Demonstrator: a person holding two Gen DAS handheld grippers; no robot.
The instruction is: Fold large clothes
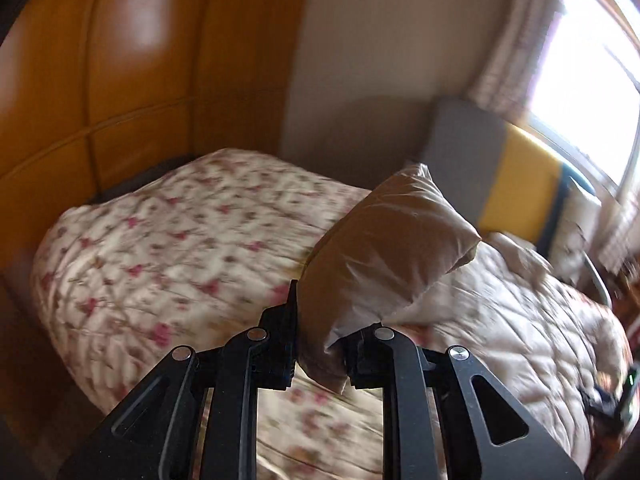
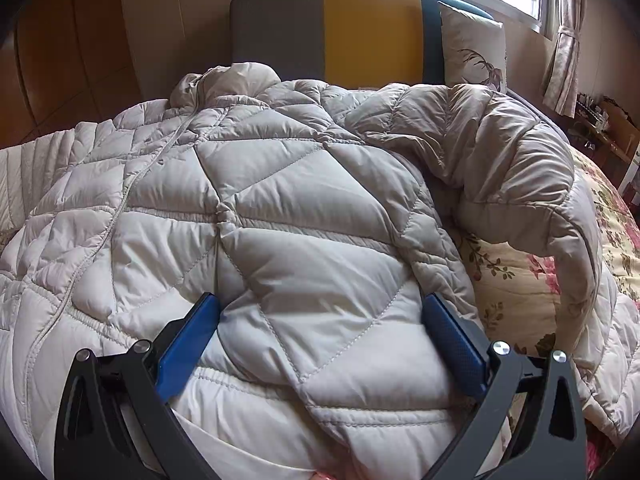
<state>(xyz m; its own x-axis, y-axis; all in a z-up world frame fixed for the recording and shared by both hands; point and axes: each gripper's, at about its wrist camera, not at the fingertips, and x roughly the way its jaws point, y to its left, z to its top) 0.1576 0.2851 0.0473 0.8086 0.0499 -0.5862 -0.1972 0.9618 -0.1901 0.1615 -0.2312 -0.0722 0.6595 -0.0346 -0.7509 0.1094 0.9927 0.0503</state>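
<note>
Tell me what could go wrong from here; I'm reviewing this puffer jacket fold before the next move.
1. The left gripper pinches only a thin corner of the puffer jacket; the slick fabric could slip free when pulled.
2. The right gripper has its blue fingers spread wide, pressing into the puffy body without clamping it, so the jacket may drag across the floral quilt.
3. The far sleeve lies bunched and could fold in crooked.
</note>
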